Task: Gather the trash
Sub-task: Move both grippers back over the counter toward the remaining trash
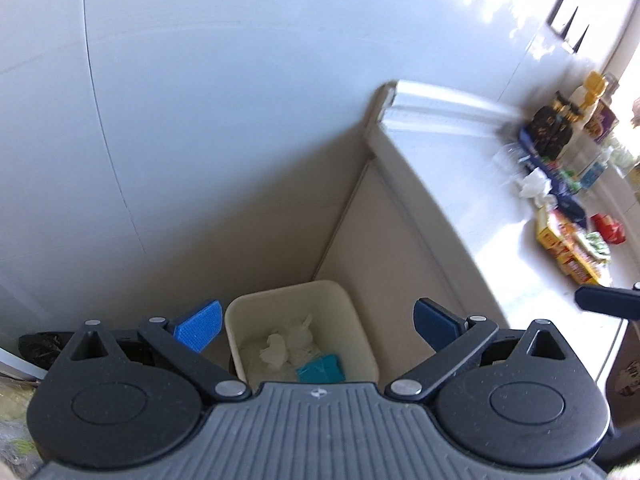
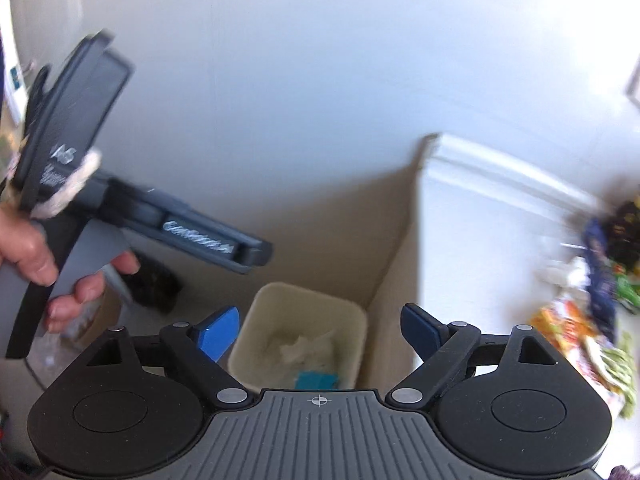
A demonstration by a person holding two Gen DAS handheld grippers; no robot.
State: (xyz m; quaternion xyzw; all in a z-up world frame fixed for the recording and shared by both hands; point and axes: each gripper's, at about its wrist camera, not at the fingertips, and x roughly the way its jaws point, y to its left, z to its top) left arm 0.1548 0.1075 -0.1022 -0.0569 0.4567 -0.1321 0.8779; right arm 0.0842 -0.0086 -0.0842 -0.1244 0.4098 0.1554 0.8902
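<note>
Pale wall and beige floor corner frame our view, with the cream bin [image 1: 301, 332] as landmark. Above it our left gripper [image 1: 316, 326] and right gripper [image 2: 316, 334] both stand spread apart, nothing between the pads. Inside the bin lie crumpled tissues [image 1: 286, 346] and a teal packet [image 1: 320, 368], so part is done. Right of the bin, on the white counter [image 1: 460, 184], wrappers [image 1: 572, 248] wait; we judge much remains.

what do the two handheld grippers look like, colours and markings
Both match. The left gripper and right gripper each have a grey ribbed body with a small crosshair mark, black round housings, black link bars with silver pins, and blue fingers. Seen side-on, the left gripper has a grey pistol handle and white lettering, blurred.
</note>
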